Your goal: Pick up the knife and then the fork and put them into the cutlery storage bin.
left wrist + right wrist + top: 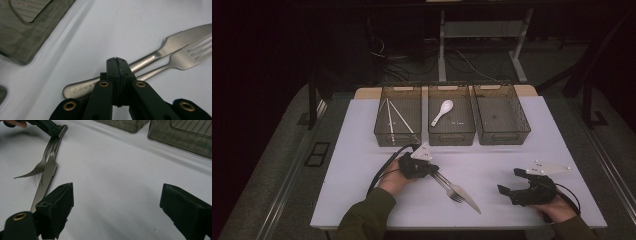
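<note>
A: Nearest first. The right claw [511, 181] sits at the near right of the worktop [362, 150], jaws wide apart with nothing between them.

B: Agreed. And the left claw [432, 170]?

A: Its jaws are pressed together, down over the handle ends of the fork [451, 189] and knife [469, 200]. Both lie on the worktop near the front edge, side by side and touching, tines and blade pointing towards the person's right.

B: Is it clamped on the fork?

A: I cannot tell. In the left gripper view the fork's handle runs in under the closed tips, but they look fully together. They may be nipping a thin edge, or nothing.

B: Then that is the risk. A lift from here could come up empty, or the fork could swing and drop from so slim a pinch.

A: The knife is the other worry. Its handle lies right against the fork's, so a pull could drag it along or skid it towards the worktop's front edge.

B: Farther back?

A: Three smoky trays in a row. The left tray [398, 141] holds chopsticks [391, 117], the middle tray [452, 139] a white spoon [443, 111], and the right tray [504, 139] holds nothing.

B: So a loosely held fork, carried over those walls, could clip a rim and fall short.
</note>
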Tool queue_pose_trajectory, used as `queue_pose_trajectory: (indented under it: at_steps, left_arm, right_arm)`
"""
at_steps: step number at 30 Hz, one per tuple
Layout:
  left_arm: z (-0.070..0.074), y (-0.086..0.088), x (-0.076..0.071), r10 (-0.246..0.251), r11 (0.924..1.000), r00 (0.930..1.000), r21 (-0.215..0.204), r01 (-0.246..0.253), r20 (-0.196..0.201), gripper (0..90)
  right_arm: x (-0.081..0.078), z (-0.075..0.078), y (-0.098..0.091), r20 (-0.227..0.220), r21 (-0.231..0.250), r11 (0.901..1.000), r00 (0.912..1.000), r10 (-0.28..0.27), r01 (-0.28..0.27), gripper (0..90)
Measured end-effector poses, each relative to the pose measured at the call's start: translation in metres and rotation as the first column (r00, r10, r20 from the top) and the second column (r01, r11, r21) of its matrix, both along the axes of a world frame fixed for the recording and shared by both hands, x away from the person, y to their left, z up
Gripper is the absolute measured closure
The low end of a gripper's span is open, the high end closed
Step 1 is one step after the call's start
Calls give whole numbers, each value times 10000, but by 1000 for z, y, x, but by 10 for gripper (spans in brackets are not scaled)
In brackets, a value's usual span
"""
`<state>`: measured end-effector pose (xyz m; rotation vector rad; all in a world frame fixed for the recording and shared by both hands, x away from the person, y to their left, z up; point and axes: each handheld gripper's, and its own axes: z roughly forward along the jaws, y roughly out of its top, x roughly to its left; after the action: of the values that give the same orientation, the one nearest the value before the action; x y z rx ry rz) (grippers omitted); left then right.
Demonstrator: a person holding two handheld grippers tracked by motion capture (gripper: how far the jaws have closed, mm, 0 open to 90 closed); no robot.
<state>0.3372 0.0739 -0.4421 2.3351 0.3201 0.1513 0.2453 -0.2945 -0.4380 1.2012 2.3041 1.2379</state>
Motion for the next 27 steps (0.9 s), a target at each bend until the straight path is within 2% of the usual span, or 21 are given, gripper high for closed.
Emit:
queue_pose_trajectory:
  at_steps: [2, 4, 7, 13, 16, 20, 27]
  left_arm:
    - [-1, 0, -1, -46, 10000, 9999, -79, 45, -124, 893]
    - [-1, 1, -3, -224, 9997, 9997, 86, 225, -120, 894]
    - [-2, -2, -5, -290, 9996, 9993, -44, 289, -232, 894]
    - [-2, -8, -8, -567, 9984, 9983, 29, 568, -164, 895]
    - [-3, -10, -9, -664, 9978, 9970, -91, 661, -405, 896]
    - [-3, -17, -13, -1054, 9944, 9934, -73, 1052, -454, 895]
    - [-2, -16, -14, -1161, 9932, 9909, 45, 1167, -684, 897]
  right_arm:
    - [0, 0, 0, 10, 3, 10000, 10000, -15, 15, 120]
    - [0, 0, 0, 11, 5, 10000, 10000, -20, 20, 120]
    - [0, 0, 0, 6, 2, 10000, 10000, -7, 7, 120]
    - [0, 0, 0, 13, 10, 10000, 10000, -27, 27, 120]
    - [0, 0, 0, -6, -2, 10000, 10000, -10, 10, 120]
    - [0, 0, 0, -8, 1, 10000, 10000, 2, -2, 120]
    - [0, 0, 0, 16, -6, 10000, 10000, -19, 19, 120]
